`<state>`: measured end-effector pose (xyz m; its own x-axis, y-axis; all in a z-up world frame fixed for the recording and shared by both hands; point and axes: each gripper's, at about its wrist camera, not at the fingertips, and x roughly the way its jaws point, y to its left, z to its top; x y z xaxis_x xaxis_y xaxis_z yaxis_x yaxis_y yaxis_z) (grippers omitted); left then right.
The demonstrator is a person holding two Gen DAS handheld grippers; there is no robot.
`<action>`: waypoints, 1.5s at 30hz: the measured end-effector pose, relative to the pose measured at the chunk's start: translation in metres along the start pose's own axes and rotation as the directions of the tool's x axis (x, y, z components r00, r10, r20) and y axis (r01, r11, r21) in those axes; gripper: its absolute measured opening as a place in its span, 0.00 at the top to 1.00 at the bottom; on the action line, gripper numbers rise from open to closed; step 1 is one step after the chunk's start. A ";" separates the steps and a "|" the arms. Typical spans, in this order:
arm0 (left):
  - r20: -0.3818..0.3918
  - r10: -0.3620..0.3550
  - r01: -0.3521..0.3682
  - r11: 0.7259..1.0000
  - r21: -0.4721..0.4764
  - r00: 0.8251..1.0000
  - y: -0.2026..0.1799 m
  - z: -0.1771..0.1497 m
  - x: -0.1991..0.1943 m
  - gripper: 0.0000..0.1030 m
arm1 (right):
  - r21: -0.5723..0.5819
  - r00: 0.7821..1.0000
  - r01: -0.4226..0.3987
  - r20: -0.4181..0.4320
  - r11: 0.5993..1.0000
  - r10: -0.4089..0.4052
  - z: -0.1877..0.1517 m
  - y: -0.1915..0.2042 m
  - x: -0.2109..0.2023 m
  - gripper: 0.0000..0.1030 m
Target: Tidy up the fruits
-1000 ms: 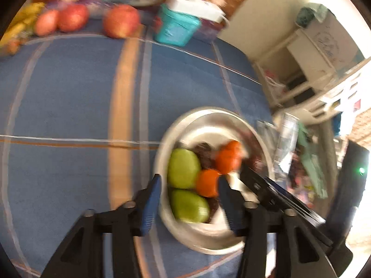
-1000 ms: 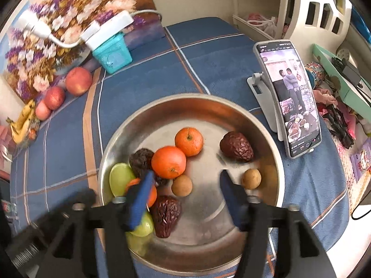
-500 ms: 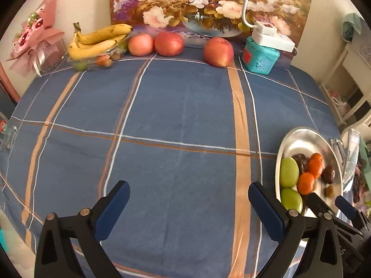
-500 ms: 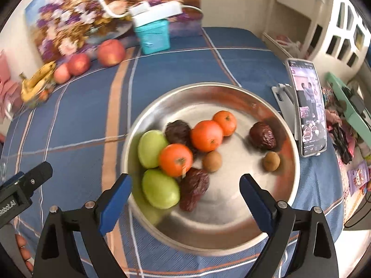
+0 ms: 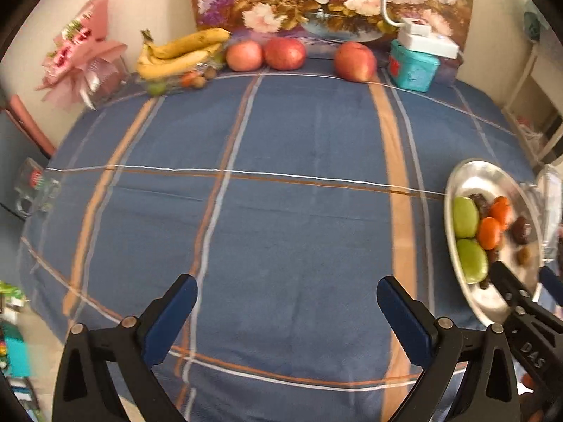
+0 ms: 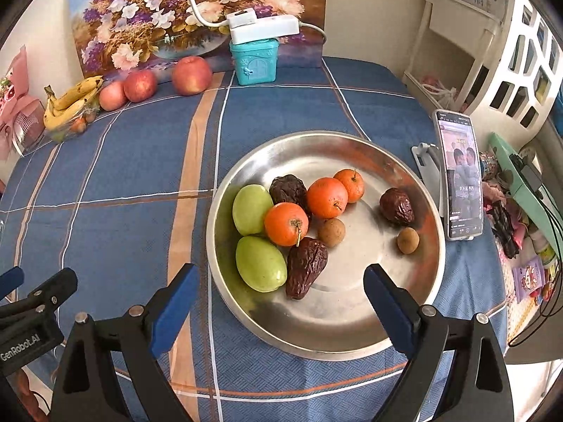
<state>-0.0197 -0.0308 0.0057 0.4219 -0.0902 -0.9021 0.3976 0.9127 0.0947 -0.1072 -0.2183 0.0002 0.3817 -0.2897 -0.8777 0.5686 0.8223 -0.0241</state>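
The left hand-held gripper (image 5: 286, 311) is hovering spread wide over bare blue table (image 5: 299, 218), holding nothing; the right hand-held gripper (image 6: 278, 300), likewise spread and empty, is hanging just short of the steel plate (image 6: 316, 330) carrying the fruits (image 6: 285, 223)

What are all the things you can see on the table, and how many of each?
metal tray: 1, silver, right part of the table
green fruits: 2, left side of tray
oranges: 3, middle of tray
wrinkled dates: 3, dark brown, in tray
small round fruits: 2, tan, in tray
apples: 3, red, far edge
bananas: 1 bunch, yellow, far left
teal box: 1, far edge
phone: 1, on stand, right of tray
tablecloth: 1, blue plaid
left gripper: open, empty
right gripper: open, empty
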 end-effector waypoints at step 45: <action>-0.039 0.036 -0.036 0.999 -0.004 0.999 0.004 -0.003 0.004 0.00 | -0.021 1.000 -0.013 -0.005 1.000 0.013 0.002 0.005 0.003 0.09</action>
<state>-0.0192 -0.0259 0.0014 0.4039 -0.0421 -0.9138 0.3786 0.9171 0.1251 -0.1019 -0.2155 -0.0014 0.3854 -0.2767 -0.8803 0.5480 0.8362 -0.0230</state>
